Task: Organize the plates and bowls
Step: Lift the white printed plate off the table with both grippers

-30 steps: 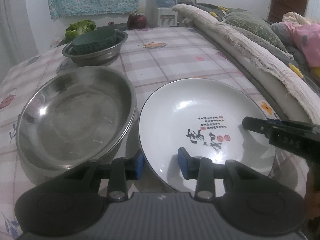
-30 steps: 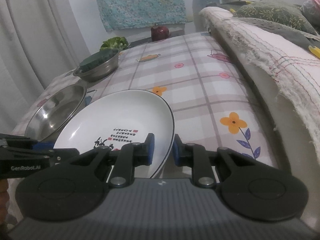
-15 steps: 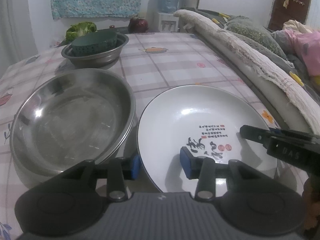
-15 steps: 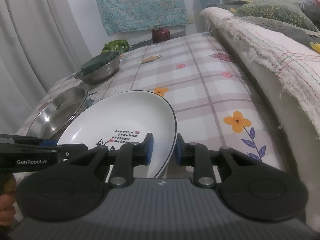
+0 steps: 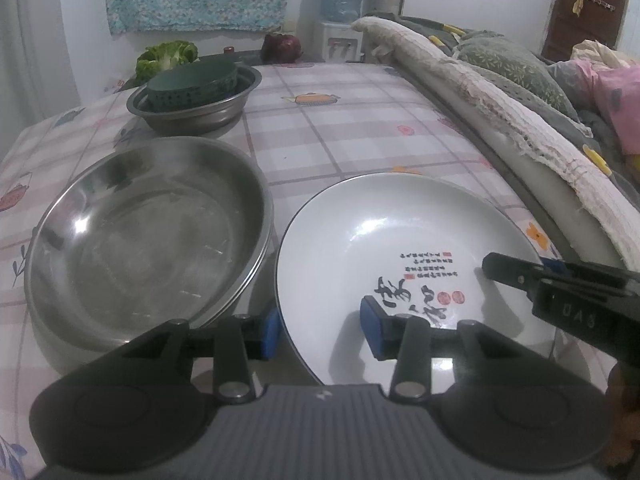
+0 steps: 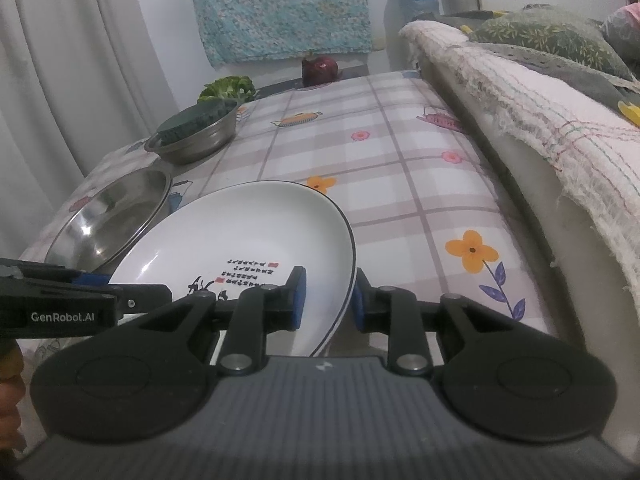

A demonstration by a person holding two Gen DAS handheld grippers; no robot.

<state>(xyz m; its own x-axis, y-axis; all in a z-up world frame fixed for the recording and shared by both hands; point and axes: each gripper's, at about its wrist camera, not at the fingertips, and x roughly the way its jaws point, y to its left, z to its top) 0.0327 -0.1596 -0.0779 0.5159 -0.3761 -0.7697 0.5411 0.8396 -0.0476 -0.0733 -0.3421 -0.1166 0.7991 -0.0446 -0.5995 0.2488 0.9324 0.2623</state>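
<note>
A white plate [image 5: 380, 240] with black calligraphy lies on the checked tablecloth [image 5: 340, 132]. Beside it on the left sits a wide steel basin [image 5: 140, 240]. My left gripper [image 5: 320, 332] is open and straddles the plate's near-left rim, with a wide gap between the pads. The plate's right rim [image 6: 348, 248] passes between the pads of my right gripper [image 6: 330, 304], which stand slightly apart and do not press on it. Each gripper shows at the edge of the other's view: the right one [image 5: 560, 292], the left one [image 6: 80, 300].
At the table's far left a smaller steel bowl [image 5: 192, 116] holds an upturned green basket [image 5: 192, 80]. Broccoli [image 5: 166, 56] and a dark red vegetable [image 5: 282, 46] lie behind it. A sofa edge covered with cloth [image 5: 500, 120] runs along the table's right side.
The right gripper's pads have drawn a little further apart around the plate's rim. The left gripper's pads also widened slightly. Plate and basins stay where they were.
</note>
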